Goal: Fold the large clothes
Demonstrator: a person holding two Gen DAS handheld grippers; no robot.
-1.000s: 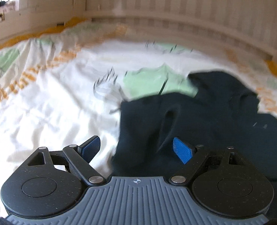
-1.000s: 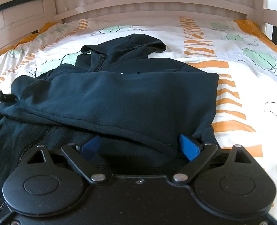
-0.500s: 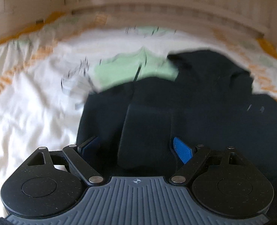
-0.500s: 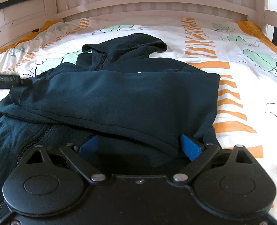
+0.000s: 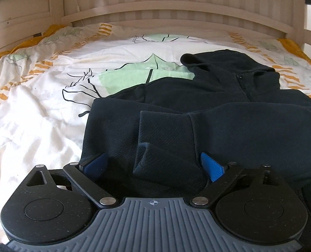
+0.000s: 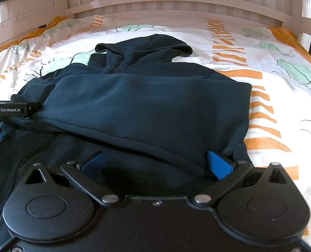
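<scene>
A dark navy zip hoodie (image 5: 218,126) lies on the bed with its hood at the far end and a sleeve folded across its body (image 6: 144,105). My left gripper (image 5: 153,164) hovers low over the hoodie's left part. Its jaws are opening, and the sleeve cuff (image 5: 163,138) lies loose between the blue pads (image 5: 211,167), which do not press it. My right gripper (image 6: 156,163) sits at the near right corner of the hoodie. Its jaws are also opening, with the folded hem between the pads and untouched by them.
A white quilt (image 5: 39,115) with orange stripes and green leaf prints (image 6: 281,84) covers the bed. A pale wooden headboard (image 5: 176,10) and side rails (image 6: 18,27) enclose it. A black labelled bar of the left tool (image 6: 8,110) pokes in at the right wrist view's left edge.
The left gripper has swung across the quilt onto the hoodie and dropped lower. Both pairs of pads have spread wider. The right gripper has kept its place.
</scene>
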